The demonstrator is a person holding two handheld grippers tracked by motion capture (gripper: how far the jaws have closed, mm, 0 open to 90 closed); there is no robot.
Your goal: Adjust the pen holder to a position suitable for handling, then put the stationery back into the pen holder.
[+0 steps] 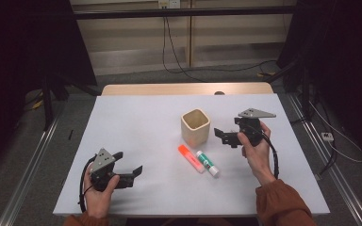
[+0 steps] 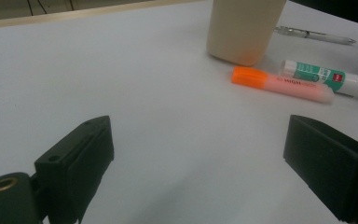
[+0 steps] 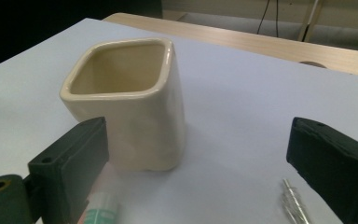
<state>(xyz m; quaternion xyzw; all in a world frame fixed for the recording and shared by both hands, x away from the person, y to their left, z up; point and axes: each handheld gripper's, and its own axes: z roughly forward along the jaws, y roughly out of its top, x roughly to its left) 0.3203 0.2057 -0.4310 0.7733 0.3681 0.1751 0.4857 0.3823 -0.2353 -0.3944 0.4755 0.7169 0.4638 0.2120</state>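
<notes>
Item 1: cup (image 1: 195,126), cream, square-mouthed, upright near the middle of the white bench (image 1: 136,132); nothing visible inside as far as its mouth shows in the right gripper view (image 3: 130,102).

Item 2: orange marker (image 1: 190,157), lying flat just in front of the cup, apart from it; orange cap towards the cup in the left gripper view (image 2: 282,84).

Item 3: glue stick (image 1: 208,163), white with a green label, lying beside the marker on its right, the two side by side and touching or nearly so; also seen from the left gripper (image 2: 324,77).

Item 4: pen (image 2: 314,34), slim, lying on the bench beyond the cup as seen from the left gripper.

Item 5: right tongs (image 1: 226,136), held in the person's right hand (image 1: 257,146), just right of the cup and pointing at it; jaws released, wide apart, nothing between them.

Item 6: left tongs (image 1: 133,175), held in the left hand (image 1: 99,188) at the near left of the bench, well apart from the cup; jaws released, gripping nothing, aimed towards the marker.
</notes>
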